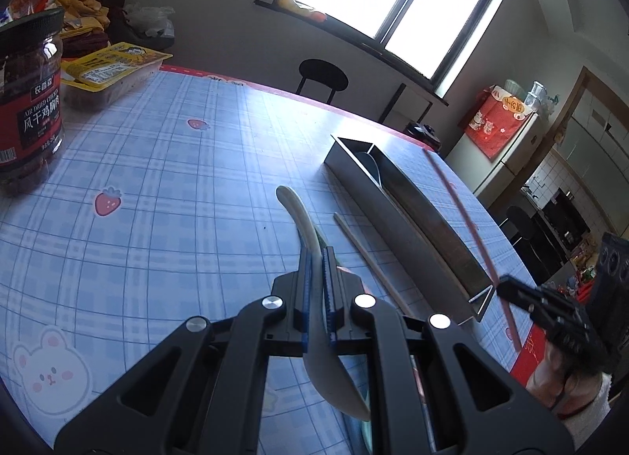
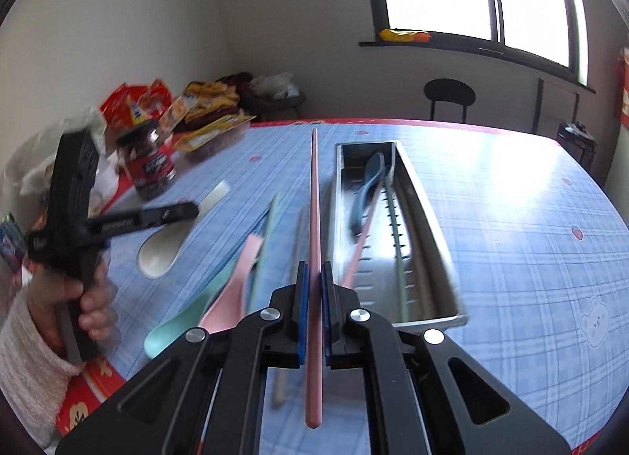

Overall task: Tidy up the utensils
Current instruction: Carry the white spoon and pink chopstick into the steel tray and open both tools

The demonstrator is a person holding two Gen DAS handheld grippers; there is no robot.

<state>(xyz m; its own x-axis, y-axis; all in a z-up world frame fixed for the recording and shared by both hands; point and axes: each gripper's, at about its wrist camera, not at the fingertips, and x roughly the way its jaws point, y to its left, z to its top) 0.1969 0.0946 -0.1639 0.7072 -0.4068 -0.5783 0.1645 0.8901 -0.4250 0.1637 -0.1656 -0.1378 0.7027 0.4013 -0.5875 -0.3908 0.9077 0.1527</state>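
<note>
Utensils are split between your two grippers, the table (image 2: 530,219) and the metal tray (image 2: 428,219). Starting at your left: your left gripper (image 1: 316,258) is pinching a cream spoon (image 1: 298,215) by the middle of its handle, pads pressed onto it, with the handle tip poking out ahead of the fingers and the bowl hanging back under the gripper body. Left of that gripper and further out stands a red-labelled jar (image 1: 29,101), with a yellow-topped food pack (image 1: 114,70) beyond it. Just to the right of the left gripper a pale wooden chopstick (image 1: 365,254) lies flat on the table, and right of that runs the tray, lengthwise away from you.

In the right wrist view, a mint spoon (image 2: 184,317) and a pink spoon (image 2: 240,278) lie on the table to the left of your right gripper (image 2: 314,278). That gripper is clamped on a pink chopstick (image 2: 314,199), which points straight ahead past the fingers, beside the tray's left wall. Inside the tray, ahead and right of the gripper, rest a blue spoon (image 2: 367,188) and a second pink chopstick (image 2: 359,246).
</note>
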